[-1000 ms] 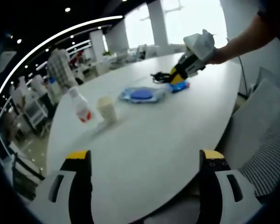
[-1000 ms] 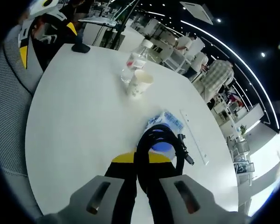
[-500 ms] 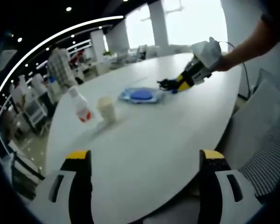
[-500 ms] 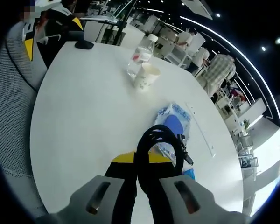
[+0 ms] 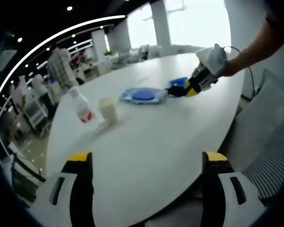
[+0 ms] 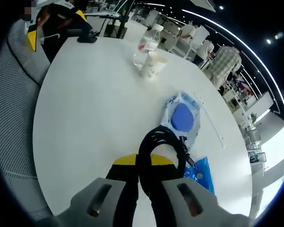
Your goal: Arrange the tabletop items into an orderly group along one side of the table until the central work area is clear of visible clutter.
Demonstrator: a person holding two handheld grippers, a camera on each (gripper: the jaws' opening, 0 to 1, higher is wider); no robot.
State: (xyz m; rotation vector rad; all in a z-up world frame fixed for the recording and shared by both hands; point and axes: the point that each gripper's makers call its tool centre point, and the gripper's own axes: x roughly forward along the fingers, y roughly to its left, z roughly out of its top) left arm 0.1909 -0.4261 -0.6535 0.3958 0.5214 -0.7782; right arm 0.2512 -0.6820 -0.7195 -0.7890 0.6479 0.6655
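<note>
— What is the right hand-held gripper carrying?

— A coiled black cable, thin and rubbery, looped into a rough ring. The yellow-tipped jaws are closed on the bottom of the loop, so it stands up from them over the table. One plug end sticks out to the side of the coil. In the left gripper view the same gripper shows across the table, held on a person's arm, with the dark cable at its tip.

— And what lies around it?

— Just beyond the coil is a clear, crinkly plastic pouch with a flat round blue disc inside. Beside the gripper is a smaller bright blue packet, glossy, with small print too fine to read. Both lie flat on the smooth, white, rounded table.

— Further out?

— A pale paper cup stands upright, and just beside it, touching or nearly so, a clear plastic bottle with a red label and a white cap. They are well apart from the pouch, near the far edge. So one cable, one pouch, one packet, one cup, one bottle.

— The left hand-held gripper?

— Its two yellow-tipped jaws stand wide apart with nothing between them, over the near edge of the table. From there the cup and bottle sit to the left, the pouch further off.
</note>
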